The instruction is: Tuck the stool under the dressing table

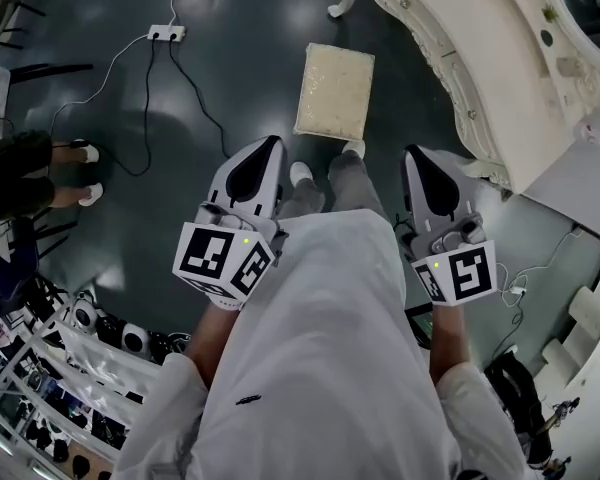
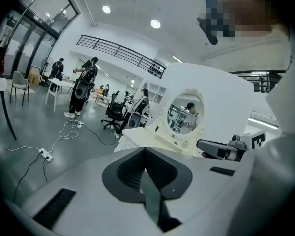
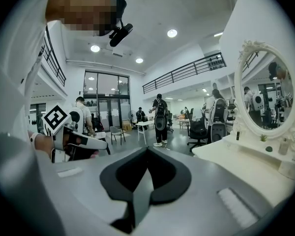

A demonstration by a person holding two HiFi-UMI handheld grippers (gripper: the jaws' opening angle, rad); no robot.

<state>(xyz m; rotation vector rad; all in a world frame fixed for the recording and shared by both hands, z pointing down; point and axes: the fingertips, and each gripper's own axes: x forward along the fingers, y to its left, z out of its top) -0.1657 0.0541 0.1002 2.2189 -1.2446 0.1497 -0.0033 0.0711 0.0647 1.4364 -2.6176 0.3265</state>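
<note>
While I watch from the head view, the left gripper [image 1: 270, 144] and the right gripper [image 1: 416, 154] are held level in front of the person's white smock. Both are closed with their jaws pressed together, and neither holds anything.

The stool [image 1: 335, 90] shows as a cream rectangular cushion on the dark floor [image 1: 230, 58]. It sits just ahead of the person's feet, out in the open. The ornate white dressing table [image 1: 430, 28] curves across the upper right, near the stool but not over it.

I judge the task barely begun, with the approach as the step in hand. To do it well, I would bring both grippers down to the near edge of the seat, one at each side. I would then push evenly so the stool slides straight and does not twist into a carved table leg.

Only the head view shows the stool; neither gripper view does. The left gripper view shows the table's round mirror [image 2: 186, 113], with the right gripper beside it. The right gripper view shows the tabletop [image 3: 236, 156] in front of the mirror, with small items on it, and people working far across the hall.
</note>
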